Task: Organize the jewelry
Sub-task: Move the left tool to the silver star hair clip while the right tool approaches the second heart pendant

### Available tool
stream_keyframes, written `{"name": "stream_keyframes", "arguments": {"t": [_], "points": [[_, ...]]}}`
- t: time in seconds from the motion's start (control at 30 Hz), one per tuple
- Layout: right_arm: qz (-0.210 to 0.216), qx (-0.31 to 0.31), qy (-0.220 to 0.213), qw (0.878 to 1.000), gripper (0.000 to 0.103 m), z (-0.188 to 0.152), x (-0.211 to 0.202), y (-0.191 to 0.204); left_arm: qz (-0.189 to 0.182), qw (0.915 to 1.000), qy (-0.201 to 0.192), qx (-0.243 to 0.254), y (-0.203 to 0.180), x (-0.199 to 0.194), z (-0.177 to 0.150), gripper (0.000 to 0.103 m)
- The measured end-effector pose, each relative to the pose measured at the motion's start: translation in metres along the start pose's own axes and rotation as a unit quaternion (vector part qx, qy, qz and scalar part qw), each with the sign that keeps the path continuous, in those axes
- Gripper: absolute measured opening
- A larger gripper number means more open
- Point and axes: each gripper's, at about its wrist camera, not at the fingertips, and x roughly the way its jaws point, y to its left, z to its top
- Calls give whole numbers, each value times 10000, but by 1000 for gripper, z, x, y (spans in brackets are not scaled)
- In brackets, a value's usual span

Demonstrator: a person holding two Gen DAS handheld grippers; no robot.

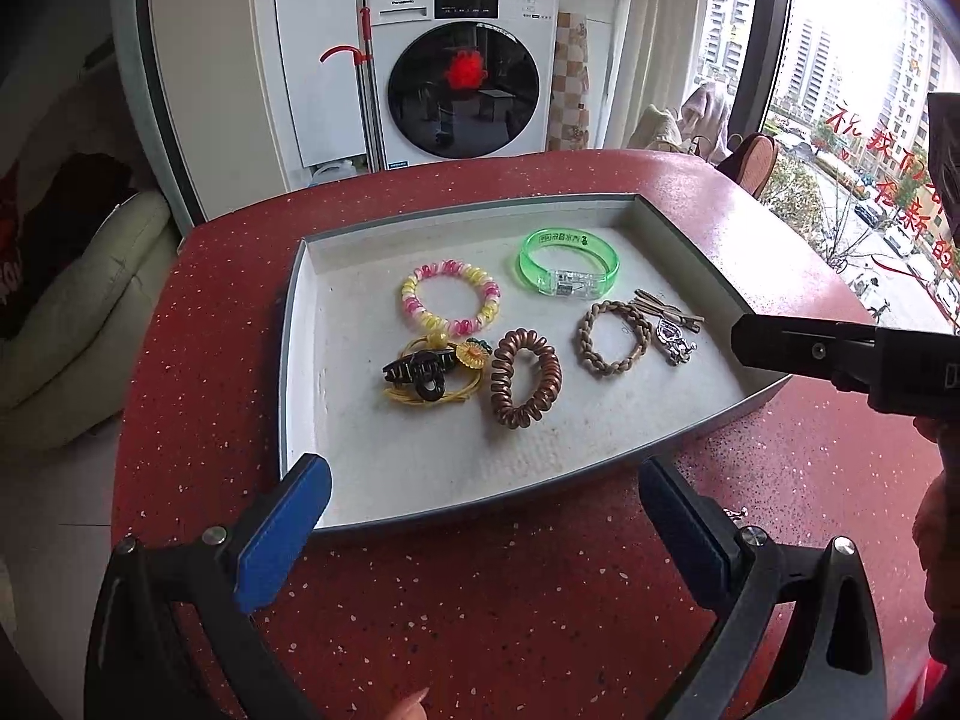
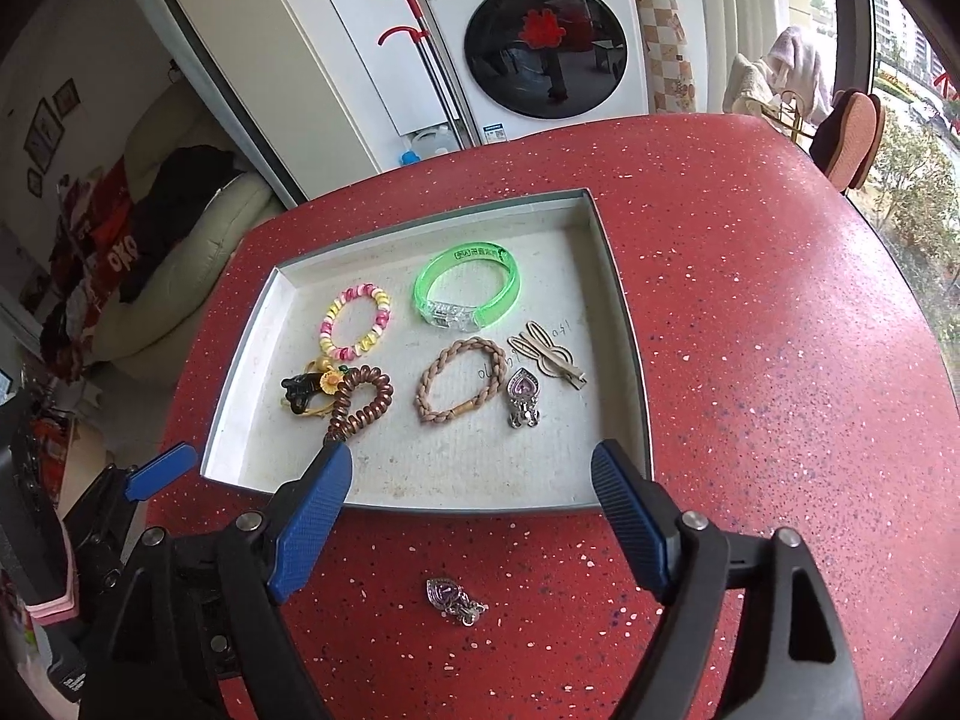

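Observation:
A shallow grey tray [image 1: 290, 360] [image 2: 627, 330] on the red table holds a green bangle [image 1: 567, 264] [image 2: 465, 291], a pink-and-yellow bead bracelet [image 1: 450, 299] [image 2: 356, 321], a brown spiral hair tie [image 1: 525, 385] [image 2: 360, 399], a braided tan bracelet [image 1: 613, 337] [image 2: 459, 381], a silver heart earring [image 2: 523, 399], gold hair clips [image 2: 549, 354] and a black claw clip [image 1: 420, 373]. A second silver earring [image 2: 456, 600] lies on the table in front of the tray, below my open right gripper [image 2: 474, 498]. My left gripper [image 1: 486, 510] hangs open at the tray's near edge, holding nothing.
The red speckled table [image 2: 780, 360] is rounded and drops off on the left and far sides. A washing machine [image 1: 462, 72] stands behind it, and a window is on the right. A fingertip [image 1: 411, 708] shows at the bottom edge of the left wrist view.

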Motion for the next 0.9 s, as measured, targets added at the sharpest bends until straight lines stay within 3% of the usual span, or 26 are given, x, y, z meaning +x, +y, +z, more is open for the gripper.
{"name": "stream_keyframes", "arguments": {"t": [0.17, 0.23, 0.43, 0.7, 0.9], "points": [[-22, -25, -86, 10000, 91, -2, -4, 1, 20, 10000, 15, -14, 1, -3, -1, 103], [-64, -47, -206, 9998, 103, -3, -7, 1, 32, 10000, 18, -10, 0, -5, -3, 103], [-16, -18, -562, 9984, 103, -4, -19, 2, -8, 10000, 45, -10, 0, -9, -9, 103], [-13, 84, -14, 10000, 103, -9, -10, -2, 160, 9999, -12, 7, 1, -16, -16, 103], [-145, 68, 21, 9999, 103, -19, -19, -7, 357, 9993, 42, -100, 6, -23, -28, 103]]}}
